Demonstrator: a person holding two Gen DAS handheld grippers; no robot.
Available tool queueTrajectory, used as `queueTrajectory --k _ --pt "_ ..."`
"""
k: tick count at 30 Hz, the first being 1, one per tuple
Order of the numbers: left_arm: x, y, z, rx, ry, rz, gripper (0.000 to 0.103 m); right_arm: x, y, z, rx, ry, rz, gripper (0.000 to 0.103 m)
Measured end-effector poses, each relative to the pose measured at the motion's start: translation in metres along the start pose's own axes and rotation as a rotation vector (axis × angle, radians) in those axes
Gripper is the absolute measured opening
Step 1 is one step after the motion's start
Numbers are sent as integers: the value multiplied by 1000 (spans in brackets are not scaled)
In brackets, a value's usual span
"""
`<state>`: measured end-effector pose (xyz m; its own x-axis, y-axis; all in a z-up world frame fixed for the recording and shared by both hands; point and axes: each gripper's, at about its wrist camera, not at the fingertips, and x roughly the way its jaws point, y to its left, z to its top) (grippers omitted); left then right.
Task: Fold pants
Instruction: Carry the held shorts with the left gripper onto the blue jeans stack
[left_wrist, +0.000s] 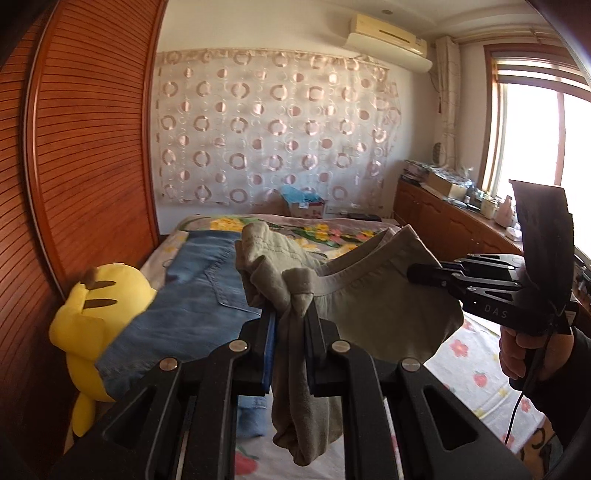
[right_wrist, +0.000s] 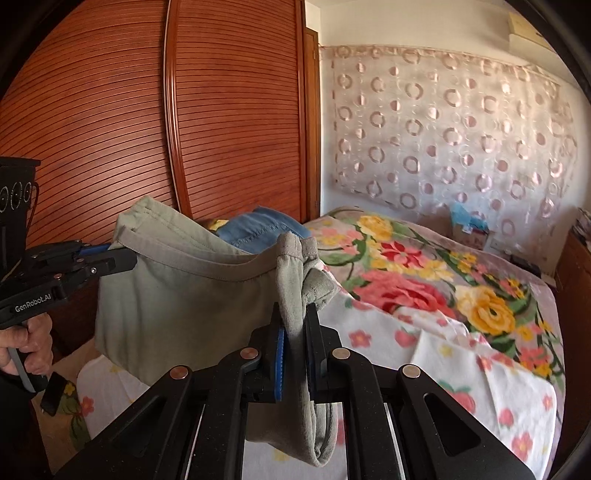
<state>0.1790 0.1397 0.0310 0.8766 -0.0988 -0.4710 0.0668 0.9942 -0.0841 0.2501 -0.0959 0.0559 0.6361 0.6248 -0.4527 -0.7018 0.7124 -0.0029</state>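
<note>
You've got the soft grey-green cotton pants (left_wrist: 369, 295) pinched tight in both the left gripper (left_wrist: 290, 332) and right gripper (right_wrist: 293, 332); keep the waistband taut and level over the floral bed (right_wrist: 443, 295).

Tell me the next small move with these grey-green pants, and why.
Probably draw the two claws apart to pull the waistband taut, then lower it toward the bed. The left claw and right claw each pinch bunched fabric of the grey-green pants, which sag slack between them above the bed, near the jeans.
</note>
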Motion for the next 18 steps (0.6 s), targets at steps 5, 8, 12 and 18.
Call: queueTrajectory --k 5,8,12,18 --pt "11 27 9 -37 -18 45 14 41 -19 20 -28 2 27 9" --pt "21 40 12 -54 -14 69 14 69 -25 34 -49 7 35 9" --pt "31 55 11 -85 -13 105 14 105 -31 53 -77 14 48 9" --pt "42 80 -1 -174 -9 156 14 149 -25 73 -147 36 73 9"
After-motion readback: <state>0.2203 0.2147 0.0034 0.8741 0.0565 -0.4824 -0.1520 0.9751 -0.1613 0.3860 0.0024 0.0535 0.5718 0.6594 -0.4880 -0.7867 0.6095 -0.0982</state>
